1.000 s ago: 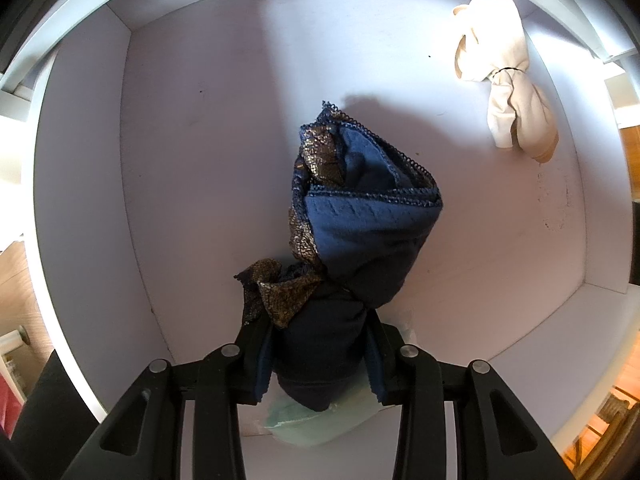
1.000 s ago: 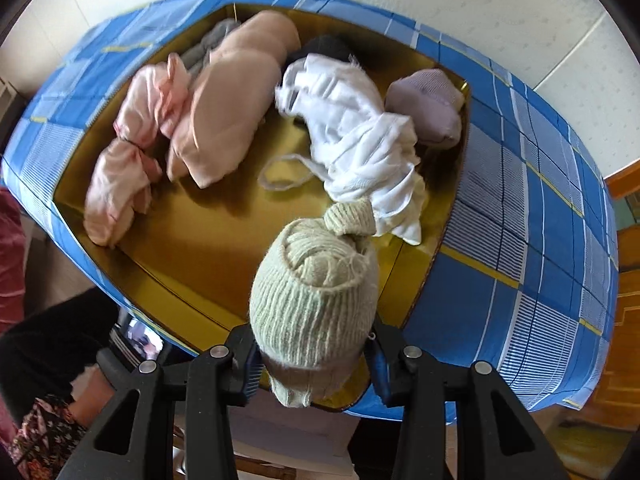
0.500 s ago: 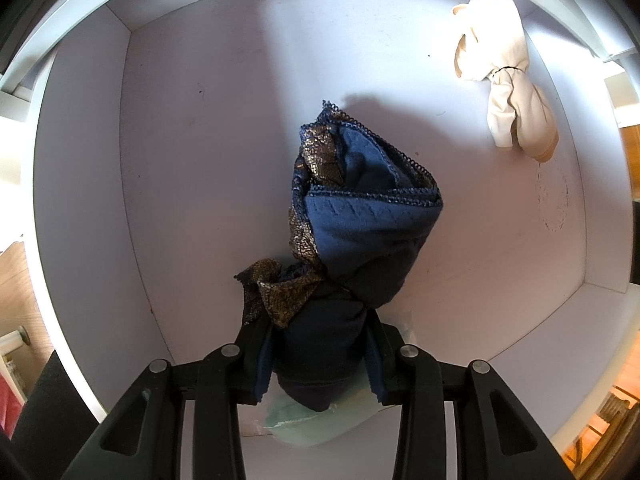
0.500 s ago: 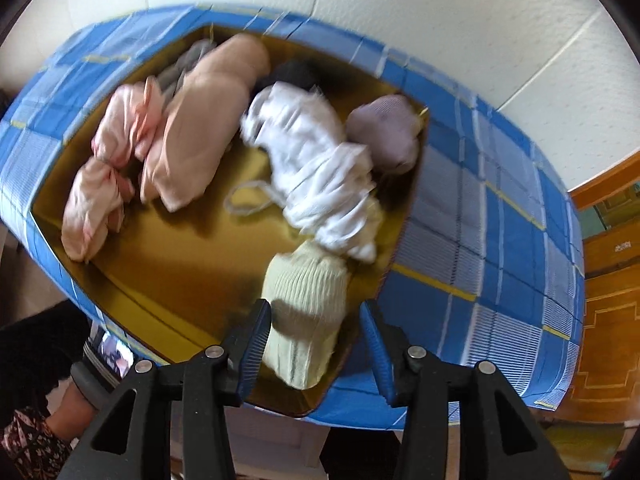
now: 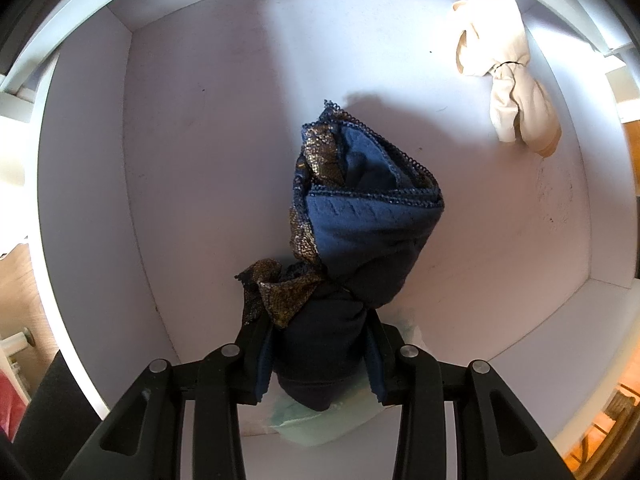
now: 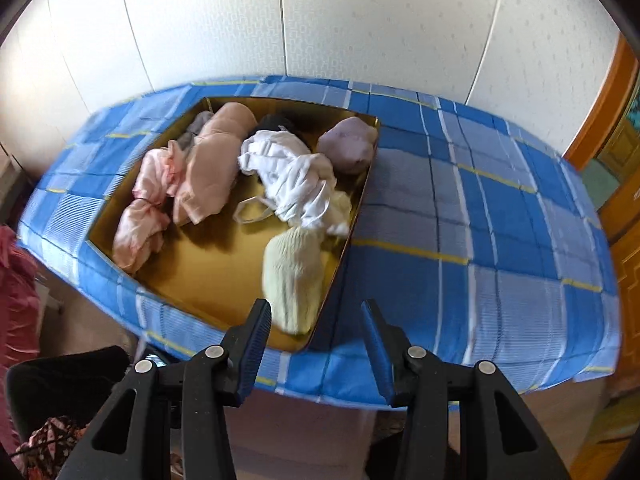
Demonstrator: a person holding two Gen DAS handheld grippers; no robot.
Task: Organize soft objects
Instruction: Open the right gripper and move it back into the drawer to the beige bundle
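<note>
Blue-checked cloth [image 6: 480, 240], gold tray [image 6: 224, 264], navy bundle [image 5: 360, 240].

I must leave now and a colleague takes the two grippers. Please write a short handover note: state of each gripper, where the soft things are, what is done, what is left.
Left gripper: shut on the dark blue bundle, hanging over the white drawer.
Right gripper: open, empty, above the near edge of the gold tray.
Done: the pale green knit bundle lies in the tray; a cream bundle lies in the drawer's far corner.
Left: set the blue bundle down. The tray also holds pink, peach, white and mauve bundles; which go where I cannot tell.
</note>
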